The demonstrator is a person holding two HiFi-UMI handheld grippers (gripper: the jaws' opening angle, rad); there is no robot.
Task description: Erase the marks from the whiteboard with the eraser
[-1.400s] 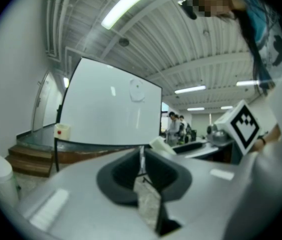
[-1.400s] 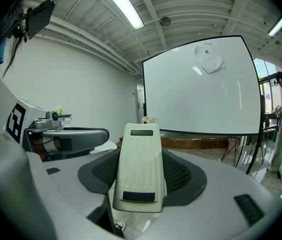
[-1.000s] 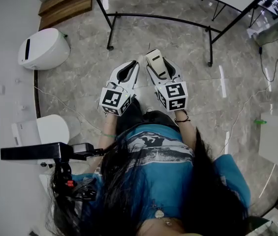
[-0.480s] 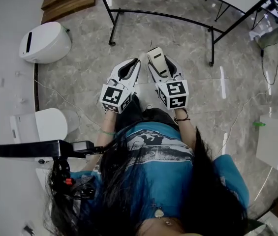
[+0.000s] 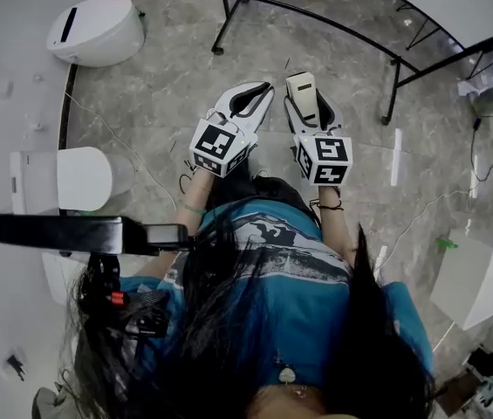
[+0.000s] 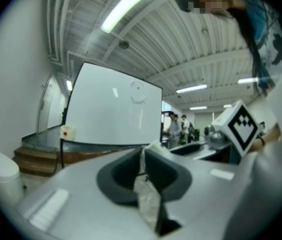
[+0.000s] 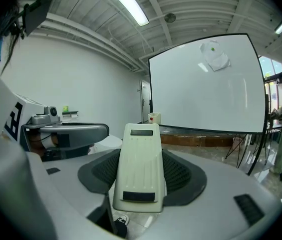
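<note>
The right claw (image 5: pixel 311 112) still pinches the cream plastic eraser (image 7: pixel 138 171), and the left claw (image 6: pixel 143 158) stays pressed together, empty. Only the viewpoint has shifted. The faintly marked white whiteboard (image 7: pixel 205 89) stands well ahead, so wiping has likely not begun.

Matt cream plastic is seen on the eraser (image 7: pixel 140 169); a glossy white face on the whiteboard (image 7: pixel 205 94) at one o'clock; polished veined stone on the floor (image 5: pixel 167 85).

No words, brands or numbers can be read. The left marker cube (image 5: pixel 220 147) and right marker cube (image 5: pixel 327 161) bear only black-and-white square patterns; the whiteboard (image 7: pixel 205 99) shows a faint mark (image 7: pixel 214 56), illegible.
</note>
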